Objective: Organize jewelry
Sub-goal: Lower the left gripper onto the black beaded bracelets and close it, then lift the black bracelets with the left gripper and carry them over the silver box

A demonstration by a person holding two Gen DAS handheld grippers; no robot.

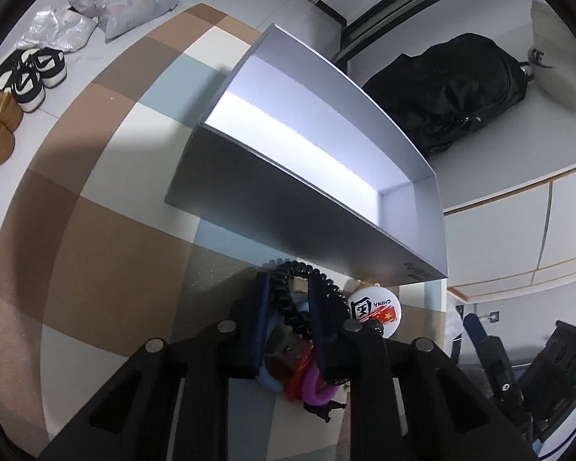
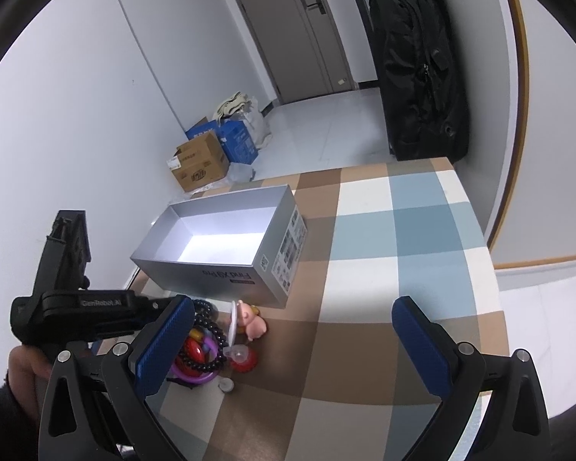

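Our left gripper (image 1: pixel 288 299) pinches the black bead bracelet (image 1: pixel 288 307): light, limp, slippery, so we grip across the strand. Right gripper (image 2: pixel 295 342) gapes wide.

Checked tablecloth (image 2: pixel 403 230) (brown, blue, white), open grey box (image 2: pixel 196 269) on it, jewelry heap (image 2: pixel 203 345) just beside the box

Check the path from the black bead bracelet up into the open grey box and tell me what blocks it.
Nothing visible blocks it. The black bead bracelet sits between the left gripper pads, beside the open grey box; only the box's near wall must be cleared.
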